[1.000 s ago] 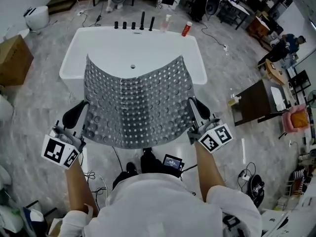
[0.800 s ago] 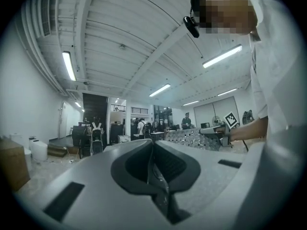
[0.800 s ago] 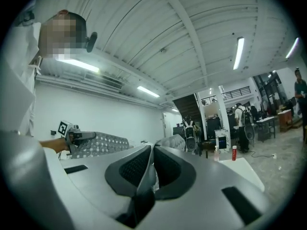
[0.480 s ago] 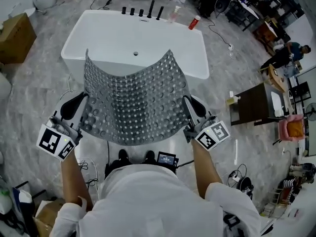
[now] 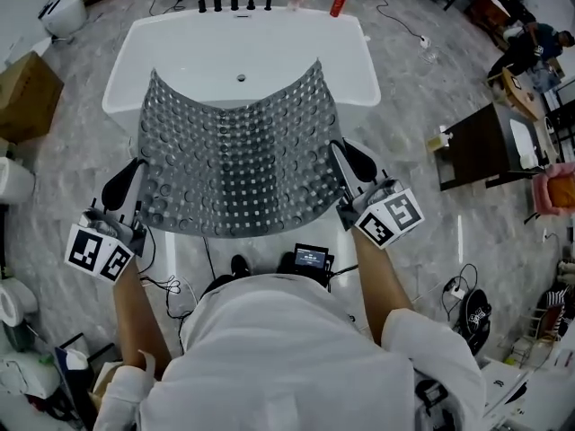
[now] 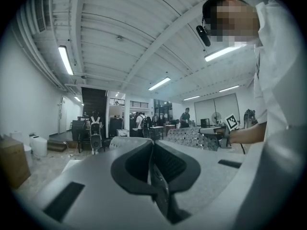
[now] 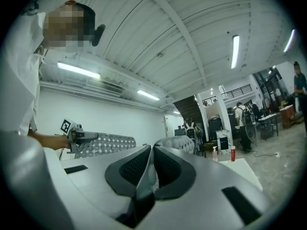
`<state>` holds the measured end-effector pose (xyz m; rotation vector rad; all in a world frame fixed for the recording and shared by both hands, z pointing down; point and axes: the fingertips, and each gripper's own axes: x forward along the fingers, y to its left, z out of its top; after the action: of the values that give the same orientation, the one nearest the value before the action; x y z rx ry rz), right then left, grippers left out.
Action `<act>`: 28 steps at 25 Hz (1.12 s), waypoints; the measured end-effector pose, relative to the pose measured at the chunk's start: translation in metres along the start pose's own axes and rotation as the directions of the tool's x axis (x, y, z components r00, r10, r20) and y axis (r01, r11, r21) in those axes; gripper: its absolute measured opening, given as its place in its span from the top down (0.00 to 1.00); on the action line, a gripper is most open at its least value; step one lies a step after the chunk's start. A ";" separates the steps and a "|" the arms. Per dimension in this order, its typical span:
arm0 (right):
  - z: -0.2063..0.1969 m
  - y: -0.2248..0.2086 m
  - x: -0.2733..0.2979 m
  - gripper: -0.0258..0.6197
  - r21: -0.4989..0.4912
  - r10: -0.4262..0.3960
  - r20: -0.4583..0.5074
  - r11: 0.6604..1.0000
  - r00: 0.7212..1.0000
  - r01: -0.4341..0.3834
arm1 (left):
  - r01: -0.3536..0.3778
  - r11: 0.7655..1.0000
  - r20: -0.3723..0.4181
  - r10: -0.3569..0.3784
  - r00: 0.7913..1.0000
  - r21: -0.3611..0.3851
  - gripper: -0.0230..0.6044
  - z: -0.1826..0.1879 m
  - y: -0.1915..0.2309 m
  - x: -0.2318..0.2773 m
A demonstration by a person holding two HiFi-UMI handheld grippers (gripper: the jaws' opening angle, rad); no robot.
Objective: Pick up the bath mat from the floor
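The grey bath mat (image 5: 238, 155), covered in holes and small bumps, hangs stretched between my two grippers above the near end of the white bathtub (image 5: 180, 48). It sags in the middle. My left gripper (image 5: 135, 171) is shut on the mat's left edge, and my right gripper (image 5: 341, 155) is shut on its right edge. In the left gripper view the jaws (image 6: 153, 164) pinch a thin edge of the mat (image 6: 192, 138). The right gripper view shows the same: its jaws (image 7: 147, 169) are closed on the mat (image 7: 103, 145).
Black taps (image 5: 235, 3) and two bottles (image 5: 338, 2) stand on the tub's far rim. A cardboard box (image 5: 27, 97) lies at the left and a dark side table (image 5: 476, 146) at the right. Cables trail over the marble floor near my feet.
Both grippers have shifted together by a small amount, with the mat still stretched between them over the tub's near end. The head view has swung as well. Neither grip has changed.
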<state>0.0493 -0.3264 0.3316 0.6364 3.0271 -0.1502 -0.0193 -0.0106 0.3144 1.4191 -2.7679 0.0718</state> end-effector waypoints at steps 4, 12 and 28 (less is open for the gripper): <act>0.000 -0.015 -0.009 0.89 -0.002 -0.011 0.006 1.000 1.000 0.011 | 0.016 1.000 -0.006 -0.016 1.000 0.018 0.93 0.007 -0.015 0.018; -0.006 -0.032 -0.014 0.89 -0.059 -0.010 0.015 0.998 1.000 0.011 | -0.033 0.999 0.022 0.033 0.999 -0.006 0.93 -0.002 -0.020 0.036; -0.005 -0.035 -0.010 0.89 -0.056 -0.002 0.033 0.998 0.999 0.004 | -0.049 0.999 0.037 0.049 0.998 0.001 0.93 0.000 -0.023 0.028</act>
<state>0.0448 -0.3616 0.3399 0.6185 2.9889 -0.0753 -0.0170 -0.0466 0.3162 1.3672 -2.8328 0.0493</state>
